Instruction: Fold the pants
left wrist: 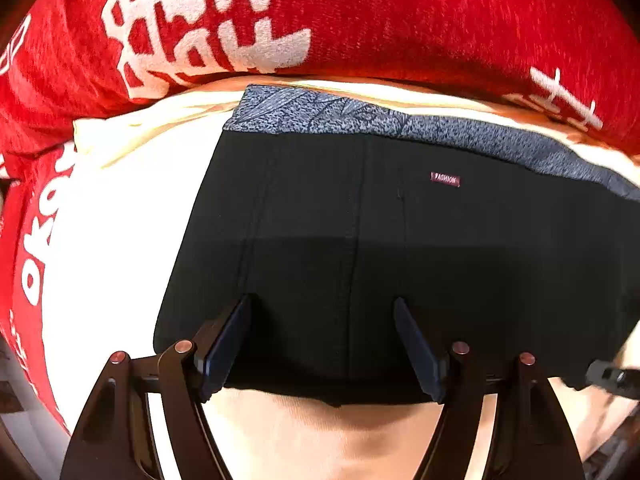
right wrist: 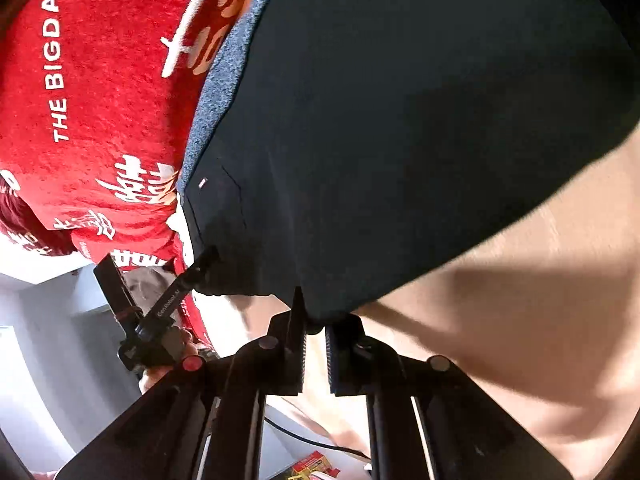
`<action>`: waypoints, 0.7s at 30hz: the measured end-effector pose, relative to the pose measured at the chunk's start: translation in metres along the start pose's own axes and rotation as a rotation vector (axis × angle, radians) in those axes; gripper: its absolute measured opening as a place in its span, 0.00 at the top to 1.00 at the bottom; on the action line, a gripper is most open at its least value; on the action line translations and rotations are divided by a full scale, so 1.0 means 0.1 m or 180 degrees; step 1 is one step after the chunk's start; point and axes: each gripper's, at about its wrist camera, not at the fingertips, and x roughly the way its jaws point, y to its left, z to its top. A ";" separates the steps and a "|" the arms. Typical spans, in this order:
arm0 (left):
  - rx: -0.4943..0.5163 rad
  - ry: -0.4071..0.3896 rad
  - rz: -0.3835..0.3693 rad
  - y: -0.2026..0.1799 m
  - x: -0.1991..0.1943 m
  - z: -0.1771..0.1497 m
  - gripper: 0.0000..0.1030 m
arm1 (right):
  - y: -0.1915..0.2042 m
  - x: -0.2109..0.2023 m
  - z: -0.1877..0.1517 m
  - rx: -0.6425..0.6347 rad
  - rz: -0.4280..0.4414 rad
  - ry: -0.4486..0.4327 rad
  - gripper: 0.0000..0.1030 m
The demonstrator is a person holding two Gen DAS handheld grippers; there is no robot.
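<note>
Pale wooden tabletop (right wrist: 560,300) under harsh light, red printed cloth (left wrist: 440,20) behind, grey floor (right wrist: 48,340) below.

Pants (left wrist: 400,248) run off the frame's right edge.

- The right gripper (right wrist: 316,326) sits at the bottom of the view, its jaws drawn close together on the near hem of the black pants (right wrist: 400,140), a fold of dark cloth pinched between the pads.
- The pants lie spread on a pale wooden table (right wrist: 540,320), with a grey speckled waistband (right wrist: 218,80) along their left edge (a tiny red label sits just inside it).
- A red cloth (right wrist: 100,100) with white lettering lies beyond the waistband.
- The left gripper (right wrist: 202,262) touches the pants' left corner; whether it grips cannot be told.
</note>
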 end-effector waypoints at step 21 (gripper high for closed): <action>-0.0003 0.0132 -0.0751 0.83 0.12 0.44 0.43 | 1.13 0.35 0.22 -0.0981 -0.0061 0.0502 0.66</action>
